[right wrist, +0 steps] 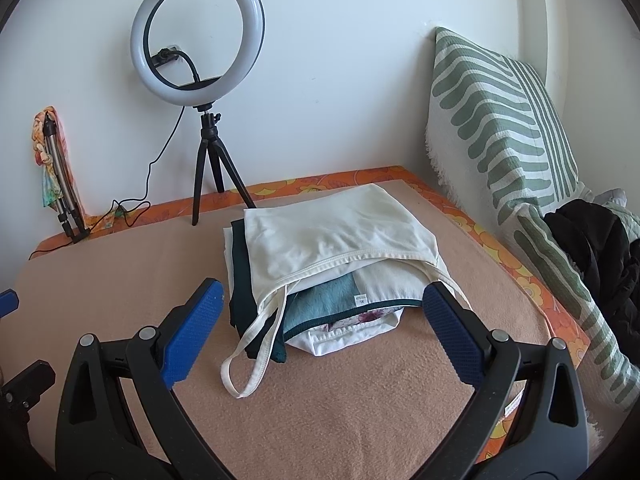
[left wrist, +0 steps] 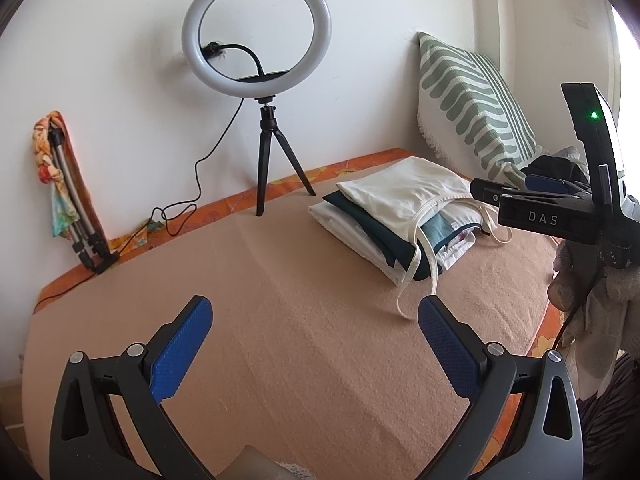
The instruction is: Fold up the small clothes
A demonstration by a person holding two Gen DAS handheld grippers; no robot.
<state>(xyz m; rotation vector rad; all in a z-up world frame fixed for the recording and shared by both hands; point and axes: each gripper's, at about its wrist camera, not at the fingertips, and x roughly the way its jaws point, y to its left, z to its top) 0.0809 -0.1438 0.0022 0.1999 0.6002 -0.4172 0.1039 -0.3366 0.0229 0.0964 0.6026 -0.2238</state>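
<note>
Far left, against the wall, you've got a folded tripod w/ a patterned cloth tied round it, standing on the orange floral sheet edge. Next over, a ring light on a small black tripod, feet on the peach blanket, its cable running down the wall to the left. Your left gripper hangs low over bare blanket, blue pads spread wide apart, nothing between them. Right of centre sits the stack of folded clothes: a cream strappy top on top, under it a dark teal piece, a lighter blue one w/ a label showing, something floral, and a white item at the bottom. The top's straps trail loose off the stack's near edge onto the blanket. Your right gripper is just in front of that stack, fingers also wide apart, clamping nothing; its right pad overlaps the stack's near right corner in view, contact can't tell. Further right, a green-striped pillow leans on the wall, and beside it at the far right lies a heap of dark unfolded clothing.
</note>
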